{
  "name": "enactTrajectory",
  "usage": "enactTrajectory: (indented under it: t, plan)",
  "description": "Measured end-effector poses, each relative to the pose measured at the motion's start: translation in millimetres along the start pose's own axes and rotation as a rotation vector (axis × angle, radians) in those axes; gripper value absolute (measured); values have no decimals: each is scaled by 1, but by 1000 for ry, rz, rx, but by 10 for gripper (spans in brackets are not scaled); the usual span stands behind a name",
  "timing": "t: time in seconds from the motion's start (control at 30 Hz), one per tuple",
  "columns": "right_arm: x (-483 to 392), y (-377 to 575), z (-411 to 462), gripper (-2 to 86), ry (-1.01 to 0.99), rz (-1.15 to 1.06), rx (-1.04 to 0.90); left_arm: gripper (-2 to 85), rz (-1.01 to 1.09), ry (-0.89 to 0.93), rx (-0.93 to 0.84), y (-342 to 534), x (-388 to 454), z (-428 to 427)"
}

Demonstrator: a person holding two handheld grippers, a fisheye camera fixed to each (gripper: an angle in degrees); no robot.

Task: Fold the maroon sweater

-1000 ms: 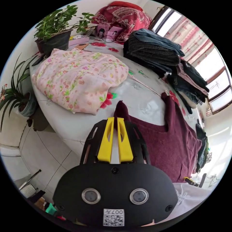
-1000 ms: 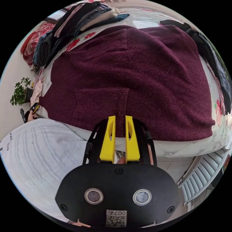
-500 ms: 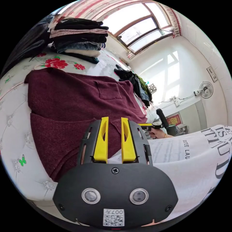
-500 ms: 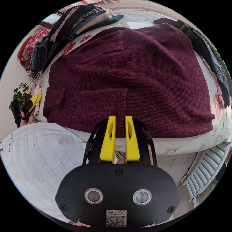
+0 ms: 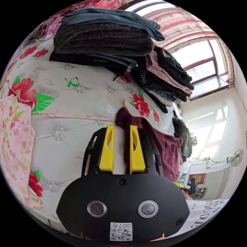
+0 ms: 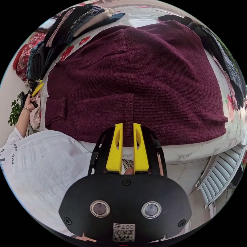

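A maroon sweater (image 6: 144, 77) lies spread flat on a bed (image 5: 77, 108) covered in a white quilted sheet printed with red flowers. In the right gripper view the sweater covers most of the bed top, its near hem running along the bed edge, with 1 sleeve end (image 6: 55, 109) folded in over the body at the left.

The right gripper (image 6: 128, 127) hangs at that near hem. Its 2 yellow jaws are close together with a narrow gap, tips over the hem; whether they pinch the cloth cannot be told. The left gripper (image 6: 36, 90) shows at the far left of this view, held in a hand (image 6: 28, 99) beside the sweater's edge.

In the left gripper view the left gripper (image 5: 121, 128) points across the sheet, jaws narrowly apart with bare sheet showing between them. A corner of the sweater (image 5: 154, 144) lies by the right jaw, touching or just past its tip; a grip cannot be told.

A stack of dark folded clothes (image 5: 108, 38) sits at the far side of the bed, a pink floral cloth (image 5: 14, 139) at the left. The person's white shirt (image 6: 38, 169) is near the bed edge.
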State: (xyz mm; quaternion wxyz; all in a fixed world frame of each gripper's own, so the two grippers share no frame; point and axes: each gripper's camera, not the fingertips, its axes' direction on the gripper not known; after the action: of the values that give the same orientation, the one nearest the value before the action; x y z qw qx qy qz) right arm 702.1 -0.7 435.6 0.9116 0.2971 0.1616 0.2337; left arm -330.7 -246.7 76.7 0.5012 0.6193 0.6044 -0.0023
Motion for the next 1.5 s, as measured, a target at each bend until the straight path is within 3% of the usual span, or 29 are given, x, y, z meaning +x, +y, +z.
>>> enactTrajectory:
  t: [0.23,0.33,0.5,0.77,0.93,1.2,1.3,1.5]
  plan:
    - [-6,-11,-1,76,24,47,-32,1,40,-197,-32,-39,-3,52]
    - [-7,-16,-2,72,29,57,-53,-7,76,-134,-49,-41,-16,45]
    - [-10,-21,-4,64,34,52,-76,-7,109,-17,67,-34,-45,-10]
    - [-13,-31,-9,51,41,22,-134,54,108,-23,-130,-48,-49,64]
    - [-15,-32,-15,49,42,36,-143,12,107,-78,-83,-51,-53,64]
    - [-13,-28,-28,49,27,37,-142,-5,2,-60,210,-15,-105,-60]
    - [-13,-26,-34,49,27,24,-147,-5,-8,-66,227,-5,-117,-81]
    - [-10,-22,-49,50,20,9,-158,-2,182,101,226,1,-52,-72]
